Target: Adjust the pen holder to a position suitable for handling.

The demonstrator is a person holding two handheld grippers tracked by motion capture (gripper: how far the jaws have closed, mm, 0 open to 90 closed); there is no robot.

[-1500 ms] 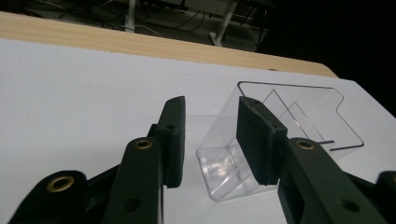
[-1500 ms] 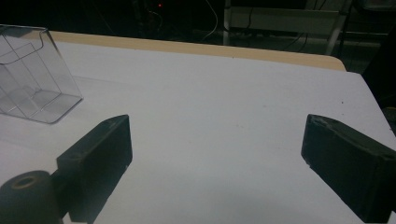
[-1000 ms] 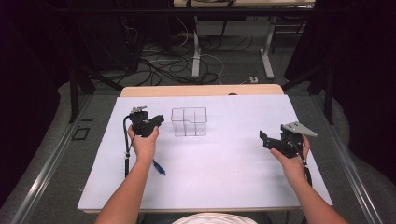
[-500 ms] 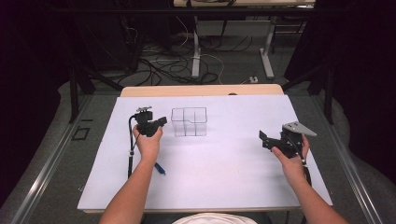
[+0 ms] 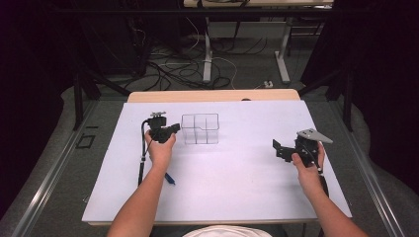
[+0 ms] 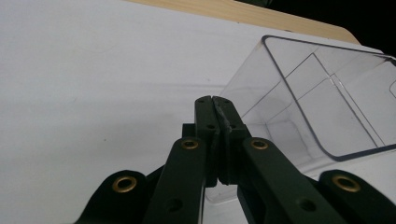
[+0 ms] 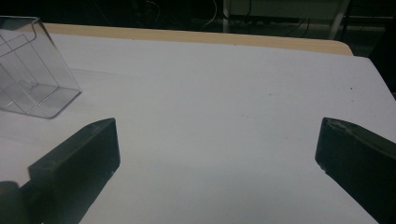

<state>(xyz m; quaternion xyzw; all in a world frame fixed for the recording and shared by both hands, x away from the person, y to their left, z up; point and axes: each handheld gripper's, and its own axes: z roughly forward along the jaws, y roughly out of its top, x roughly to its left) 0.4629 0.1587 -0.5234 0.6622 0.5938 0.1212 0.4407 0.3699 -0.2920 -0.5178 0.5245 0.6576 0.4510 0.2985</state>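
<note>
Organizer: clear plastic divided box [image 5: 200, 129] sits mid-table on the white sheet [image 5: 232, 173], empty.
Left gripper [image 6: 215, 100]: my jaws pressed together on nothing, just beside its near wall.
Right gripper [image 5: 280, 148]: my jaws spread wide, well apart.
Advice: I'd approach slowly; thin walls probably slide.

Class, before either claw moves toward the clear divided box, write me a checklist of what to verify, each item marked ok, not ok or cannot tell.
1. Left claw open to grasp: not ok, jaws pressed shut beside the clear divided box.
2. Right claw open: ok, jaws wide apart.
3. Box upright on the white mat: ok.
4. Box compartments empty: ok, nothing seen inside.
5. Path from right claw to box free: ok, bare mat between.
6. Blue pen away from the box: ok, it lies by the left forearm.
</note>
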